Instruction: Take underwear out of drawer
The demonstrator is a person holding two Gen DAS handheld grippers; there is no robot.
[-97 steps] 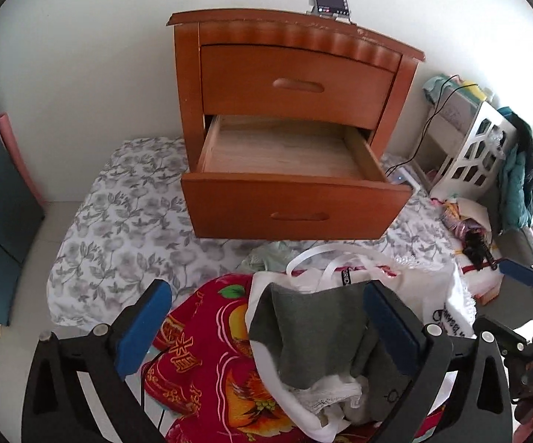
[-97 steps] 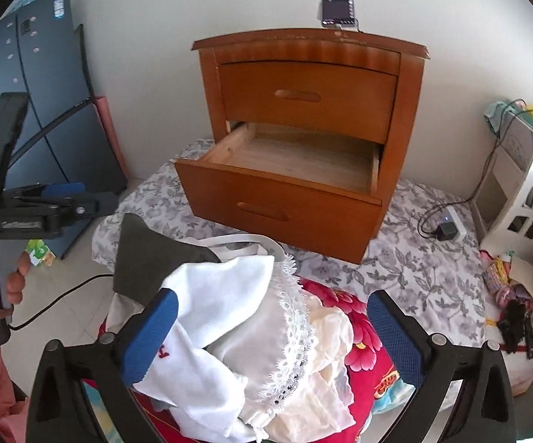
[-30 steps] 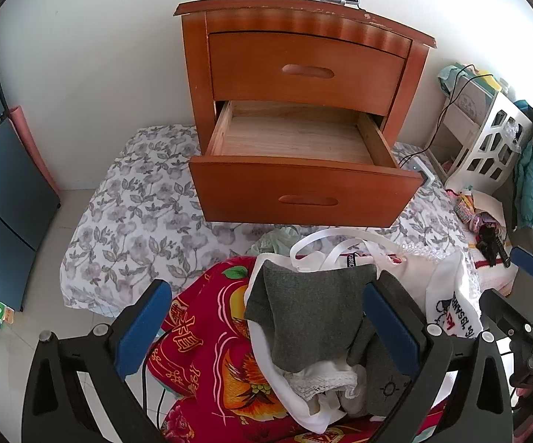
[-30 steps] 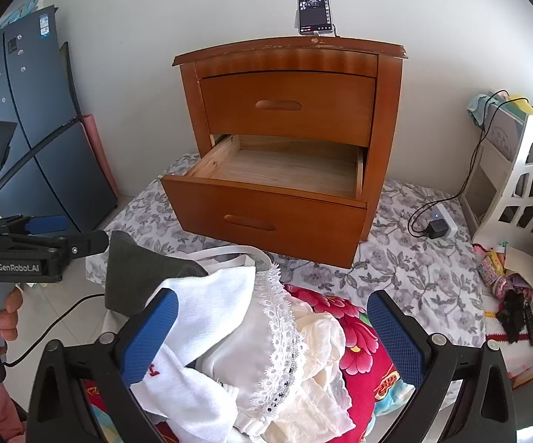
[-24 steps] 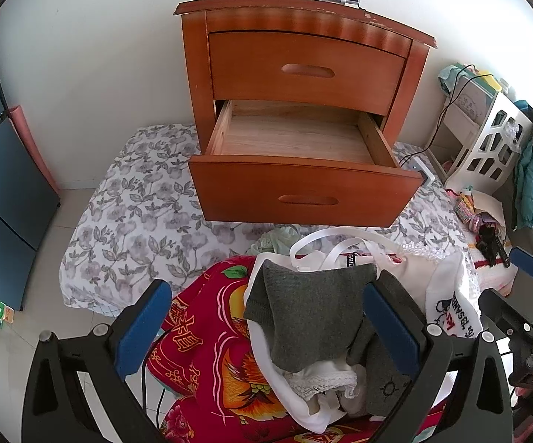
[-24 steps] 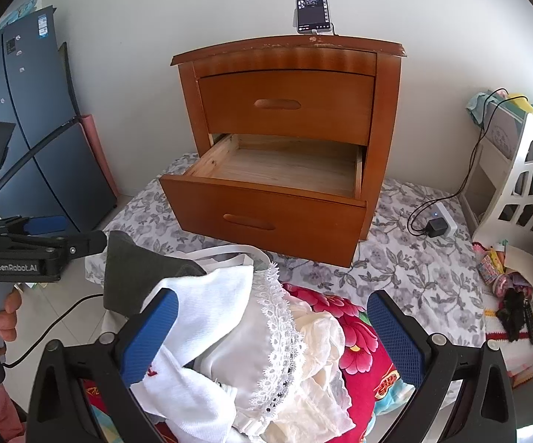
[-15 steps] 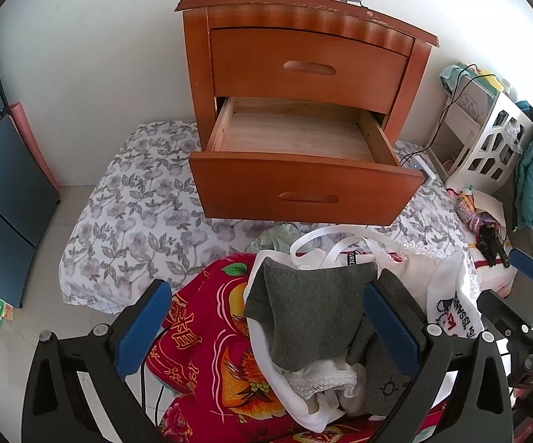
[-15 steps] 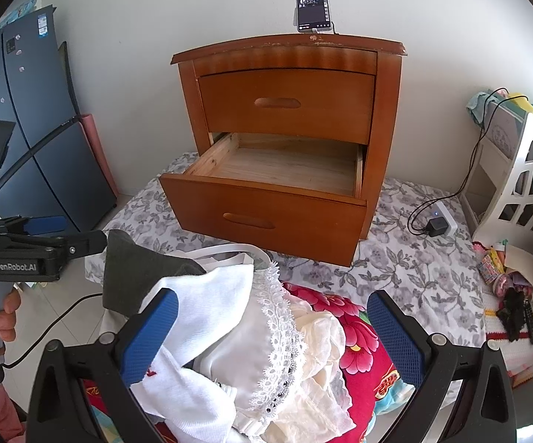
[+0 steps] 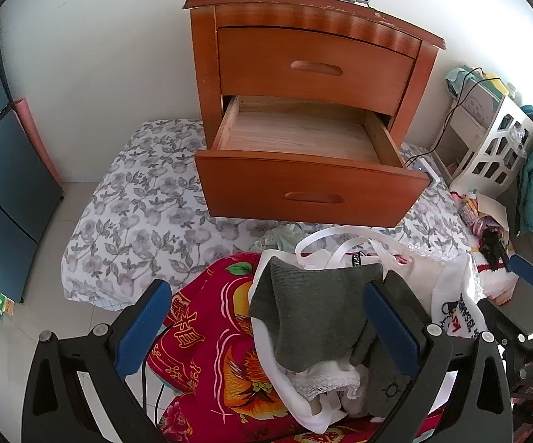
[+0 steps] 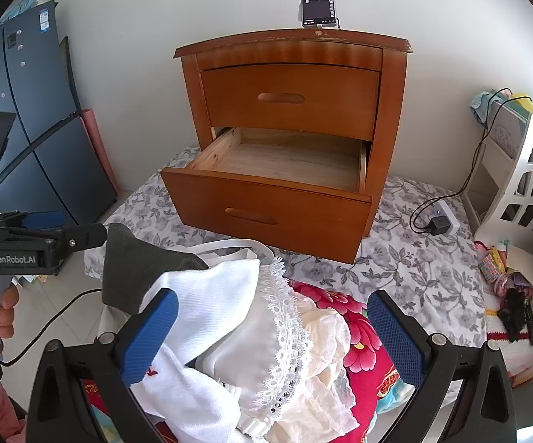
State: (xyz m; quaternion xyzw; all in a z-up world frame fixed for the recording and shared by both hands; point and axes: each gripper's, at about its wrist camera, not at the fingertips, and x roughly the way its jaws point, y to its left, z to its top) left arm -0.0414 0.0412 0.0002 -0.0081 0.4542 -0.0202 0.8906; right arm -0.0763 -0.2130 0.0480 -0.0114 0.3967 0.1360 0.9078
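Observation:
A wooden nightstand (image 9: 303,37) (image 10: 288,85) stands on a floral sheet, its lower drawer (image 9: 303,170) (image 10: 266,192) pulled out with only bare wood showing inside. In front of it a pile of underwear (image 9: 322,313) (image 10: 251,325) lies on a red cloth: a grey piece on top, white and lace-trimmed pieces beside it. My left gripper (image 9: 266,328) hovers open over the grey piece. My right gripper (image 10: 274,332) hovers open above the white lace pieces. Neither holds anything.
A phone (image 10: 317,4) stands on top of the nightstand. A white cut-out rack (image 10: 525,184) and a charger with cable (image 10: 440,223) sit to the right. A dark blue panel (image 10: 37,129) leans at the left. A hand (image 10: 2,313) holds the left gripper's handle.
Both views have drifted slightly, so the nightstand sits a little differently in frame. The drawer, the pile and both open grippers look the same.

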